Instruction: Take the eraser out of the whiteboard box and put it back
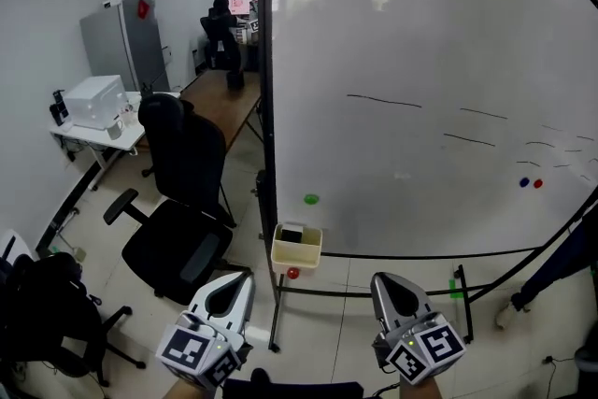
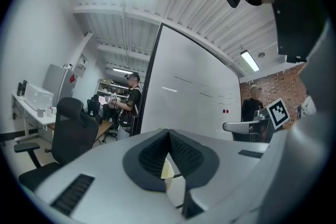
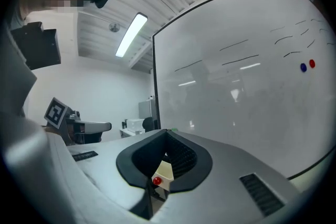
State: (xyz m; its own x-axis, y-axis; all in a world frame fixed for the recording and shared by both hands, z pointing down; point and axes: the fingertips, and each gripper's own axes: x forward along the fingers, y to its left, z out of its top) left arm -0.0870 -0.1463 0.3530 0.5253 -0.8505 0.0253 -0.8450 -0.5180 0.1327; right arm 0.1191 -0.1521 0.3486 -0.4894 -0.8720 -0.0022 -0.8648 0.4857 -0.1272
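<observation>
Nearest, along the bottom edge of the head view, the left gripper (image 1: 231,280) and the right gripper (image 1: 386,280) are pointing level at the board, each with its jaws pressed together at the tips and holding nothing. By my judgement, one is needing to spread its jaws before reaching squarely over the eraser. Beyond them, at lower centre, the cream whiteboard box (image 1: 297,259) is sitting at the whiteboard's (image 1: 420,33) lower left corner, holding the dark eraser (image 1: 292,235), with a red magnet (image 1: 293,273) just beneath.
</observation>
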